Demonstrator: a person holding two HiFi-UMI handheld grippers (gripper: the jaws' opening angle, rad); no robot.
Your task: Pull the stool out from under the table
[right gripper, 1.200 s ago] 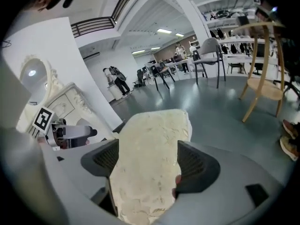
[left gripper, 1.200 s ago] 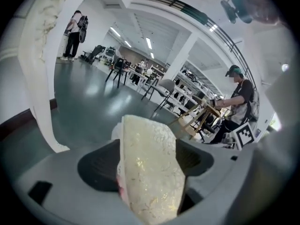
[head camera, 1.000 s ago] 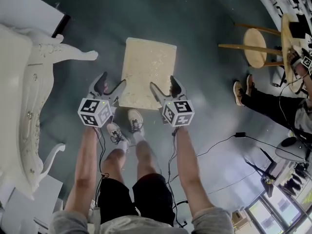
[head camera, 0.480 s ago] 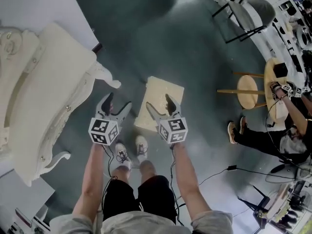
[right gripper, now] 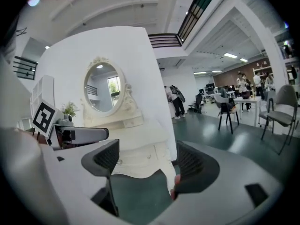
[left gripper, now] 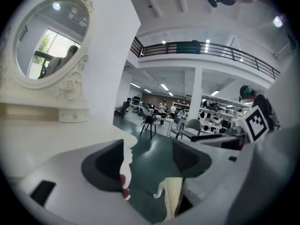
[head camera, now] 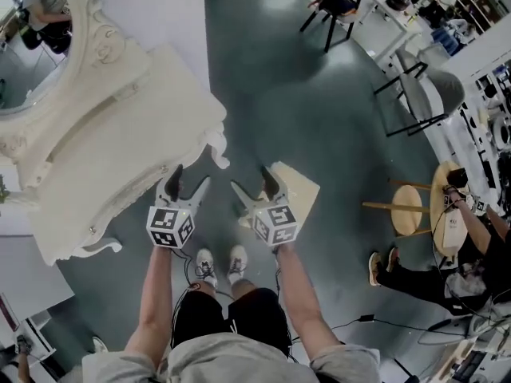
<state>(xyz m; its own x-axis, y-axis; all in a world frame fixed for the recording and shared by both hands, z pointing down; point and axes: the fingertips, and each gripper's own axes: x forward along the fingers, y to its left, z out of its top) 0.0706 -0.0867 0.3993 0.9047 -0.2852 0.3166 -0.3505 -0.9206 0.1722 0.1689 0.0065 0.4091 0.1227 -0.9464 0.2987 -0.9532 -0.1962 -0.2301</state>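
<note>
Finds the stool (head camera: 297,190) already clear of the dressing table (head camera: 120,158); apparently nothing left to pull.
Holds nothing: left gripper (head camera: 190,178) closing on air, right gripper (head camera: 251,180) spread wide.

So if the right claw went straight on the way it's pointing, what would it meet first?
Probably the white dressing table, its front dead ahead between the jaws of the open right claw; how far off is unclear.

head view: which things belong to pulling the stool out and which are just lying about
Job: stool; table; left hand-held gripper, jaws closing, nothing between them; right hand-held gripper, open and empty.
Lying about: round wooden seat; black chair; grey chair.
</note>
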